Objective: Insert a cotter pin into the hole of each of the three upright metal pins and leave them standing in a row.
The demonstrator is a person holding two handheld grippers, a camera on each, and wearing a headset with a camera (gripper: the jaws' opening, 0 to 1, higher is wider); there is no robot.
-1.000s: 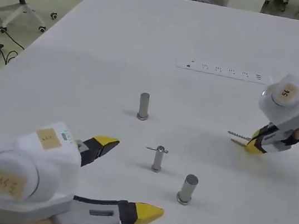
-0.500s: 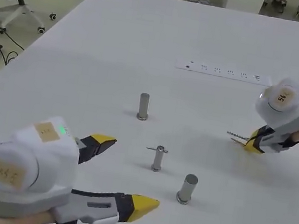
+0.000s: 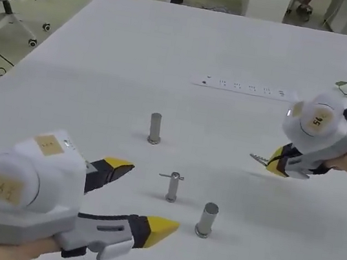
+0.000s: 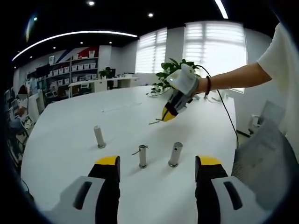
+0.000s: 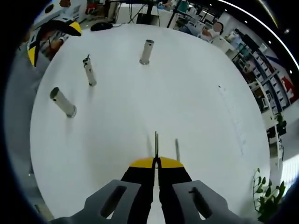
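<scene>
Looking down in the head view, the right claw [image 3: 271, 165] is clamped shut on a cotter pin [image 3: 258, 159], whose free end points sideways toward the three metal pins on the worktop [image 3: 105, 61]. Against the picture of a second ago, this claw has come a little nearer the pins and seems lifted clear of the surface, with its shadow now lying apart beneath it. The whole picture has also slid, which is the headset moving. I judge the pickup done and the carry begun.

The middle pin [image 3: 173, 187] already has a fitted cotter pin [image 3: 171, 176] through its top. The far pin [image 3: 155, 128] and near pin [image 3: 206, 219] stand without one, so one of three is finished. The left claw [image 3: 141, 194] hangs wide open and holds nothing, much as it did. A power strip [image 3: 242, 87] lies well behind the pins.

From the left gripper view, the left claw [image 4: 158, 162] gapes toward the row, and beyond the row the right claw [image 4: 167, 114] holds its cotter pin [image 4: 154, 122] above the worktop.

From the right gripper view, the right claw [image 5: 156, 162] pinches the cotter pin [image 5: 156, 142] straight ahead. A thin line beside it may be its shadow. The near pin [image 5: 63, 102], middle pin [image 5: 88, 71] and far pin [image 5: 146, 51] stand well ahead.
</scene>
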